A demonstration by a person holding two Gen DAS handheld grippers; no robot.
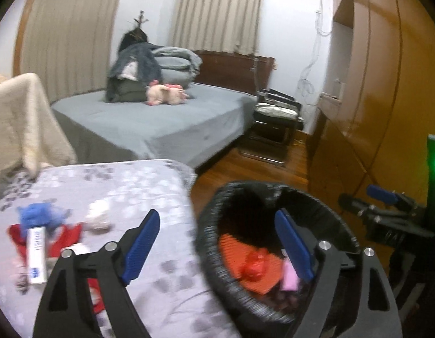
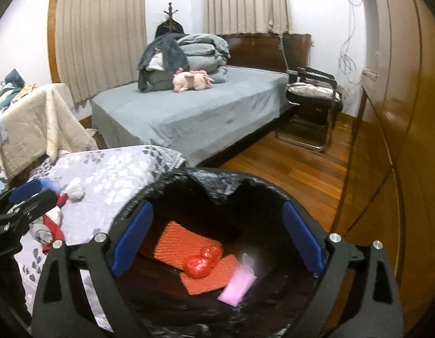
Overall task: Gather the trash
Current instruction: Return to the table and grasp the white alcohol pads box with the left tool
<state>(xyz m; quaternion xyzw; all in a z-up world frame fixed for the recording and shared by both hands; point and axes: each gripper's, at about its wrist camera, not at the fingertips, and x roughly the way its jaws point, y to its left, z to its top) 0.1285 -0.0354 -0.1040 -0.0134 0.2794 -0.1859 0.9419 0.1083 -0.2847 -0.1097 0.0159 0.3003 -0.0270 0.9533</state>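
While both grippers hang spread and empty, the right gripper (image 2: 217,239) over the bin (image 2: 189,177), the left gripper (image 1: 217,248) is nearer the remaining scraps: the white box (image 1: 37,256) lies left of it on the patterned bedspread (image 1: 118,186), long axis running away.

A grey-sheeted bed (image 2: 189,118) fills the centre, beige curtains (image 2: 102,33) hang at eleven o'clock, and a wooden wardrobe (image 2: 400,112) flanks the wooden floor (image 2: 301,169) at three o'clock.

Open right claw (image 2: 217,239) above lined bin (image 2: 273,188).
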